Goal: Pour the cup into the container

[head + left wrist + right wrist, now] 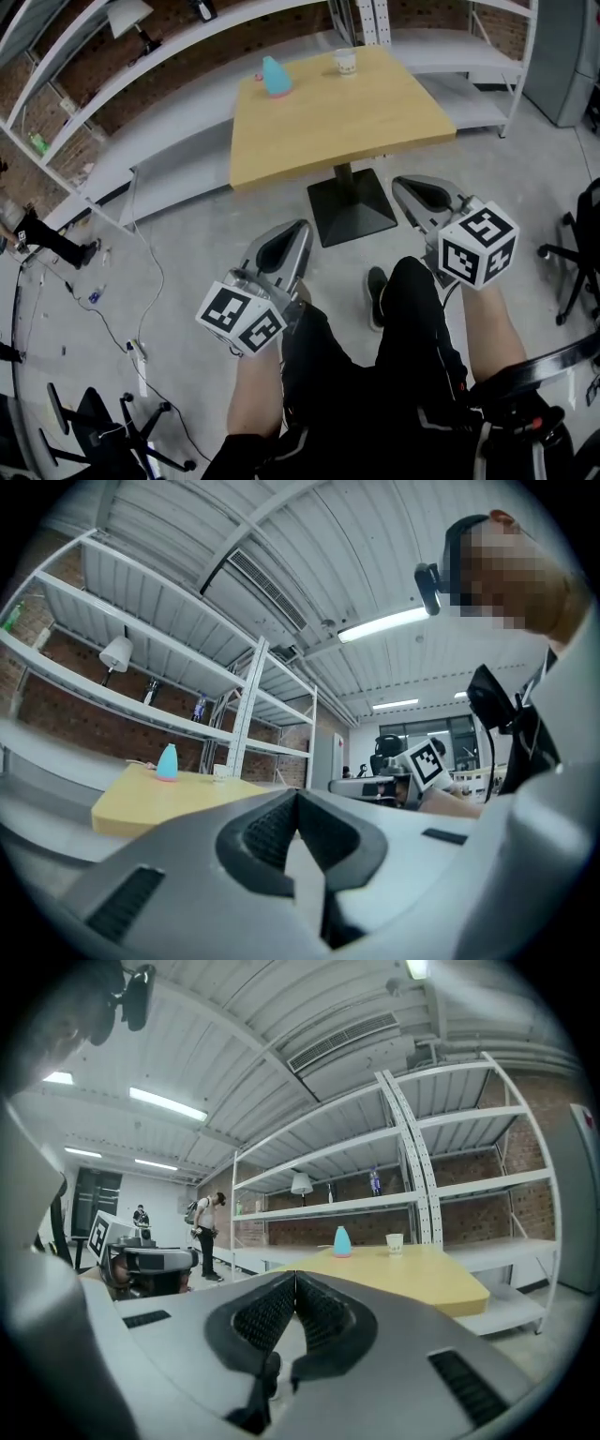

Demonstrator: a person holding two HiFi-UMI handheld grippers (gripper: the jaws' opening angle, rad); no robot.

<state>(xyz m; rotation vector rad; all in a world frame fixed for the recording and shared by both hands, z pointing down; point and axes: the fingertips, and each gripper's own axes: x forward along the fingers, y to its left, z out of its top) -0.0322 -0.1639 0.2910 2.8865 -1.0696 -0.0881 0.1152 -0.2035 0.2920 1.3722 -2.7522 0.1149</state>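
Holding left gripper (pixel 300 227) and right gripper (pixel 401 186) level above the knees (pixel 412 281), jaws pressed together, gripping nothing. Sitting well ahead at the table (pixel 356 122)'s far edge: cup (pixel 346 61), blue container (pixel 276 77) leftward, apart. Lying between: bare tabletop, floor (pixel 187 244).

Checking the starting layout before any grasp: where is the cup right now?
In the head view the cup stands at the far edge of the wooden table, to the right of the teal container.
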